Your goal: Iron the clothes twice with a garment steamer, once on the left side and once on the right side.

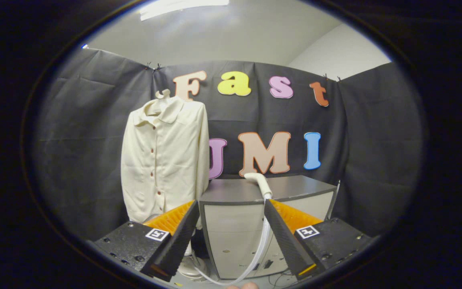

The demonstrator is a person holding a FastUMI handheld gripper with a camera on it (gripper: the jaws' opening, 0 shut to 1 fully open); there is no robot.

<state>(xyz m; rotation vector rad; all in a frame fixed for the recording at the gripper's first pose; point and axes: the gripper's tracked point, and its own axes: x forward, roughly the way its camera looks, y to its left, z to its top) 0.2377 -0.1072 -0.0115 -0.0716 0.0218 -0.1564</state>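
Cream shirt [165, 160] hangs buttoned on a hanger [162, 94] against the booth wall, beyond the left finger. Grey cabinet [295, 188] stands beside it on the right, edge close to the sleeve. Steamer head [258, 181] lies on the cabinet top, just ahead of the right fingertip, its hose [260, 245] dropping down the cabinet front.

Gripper [231, 209]: fingers spread wide, nothing between them, no contact with steamer or shirt. Judged stage: approach to the steamer; neither pass begun.

Risks noted:
- Steamer head sits off to the right of the gap, not centred. Closing from here would likely miss it or clip it with one finger and push it along the top.
- Hose hangs in a slack loop near the right finger; a lift could snag it on the cabinet edge and drag the head askew.
- Shirt hangs free from one hook; a firm stroke could swing it or slip it off.
- Shirt is well left of the steamer, so the carry crosses the cabinet corner.

Not determinable:
- Steamer base and where the hose ends.
- Shirt hem, behind the left finger.
- Which way the steamer's face points.
- A pale object low between the fingers, possibly a fingertip.
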